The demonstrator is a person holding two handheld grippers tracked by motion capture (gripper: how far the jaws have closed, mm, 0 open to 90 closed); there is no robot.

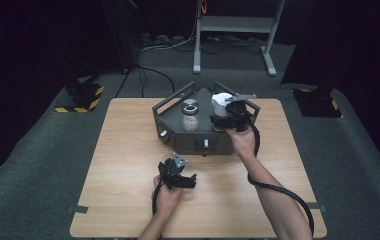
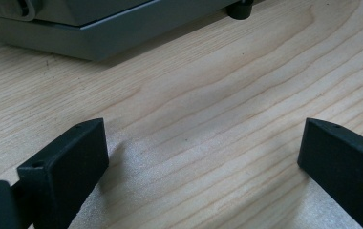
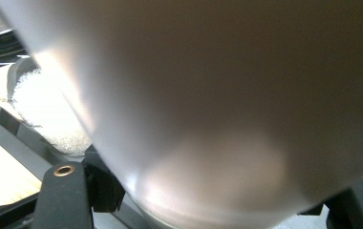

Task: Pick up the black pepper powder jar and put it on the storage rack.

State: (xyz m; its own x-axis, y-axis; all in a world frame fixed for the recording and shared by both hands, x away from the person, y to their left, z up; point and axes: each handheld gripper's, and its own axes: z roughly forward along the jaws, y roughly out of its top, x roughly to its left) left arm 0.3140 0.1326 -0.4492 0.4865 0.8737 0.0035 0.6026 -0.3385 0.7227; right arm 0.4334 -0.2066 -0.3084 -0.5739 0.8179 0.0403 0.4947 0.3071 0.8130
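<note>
- Gripping a white cup (image 3: 227, 109), the right claw (image 1: 226, 118) is clamped on it and tips it over the grey tray (image 1: 178, 140) at the bench's (image 1: 128, 200) far side.
- Pouring looks underway: white granules (image 3: 46, 114) lie at the rim; setting the cup down remains.
- Left claw (image 1: 180, 176) rests wide and empty on pale wood grain.
- Cup: smooth, frosted; tray: matte, angular; a jar (image 1: 190, 116) stands inside.
</note>
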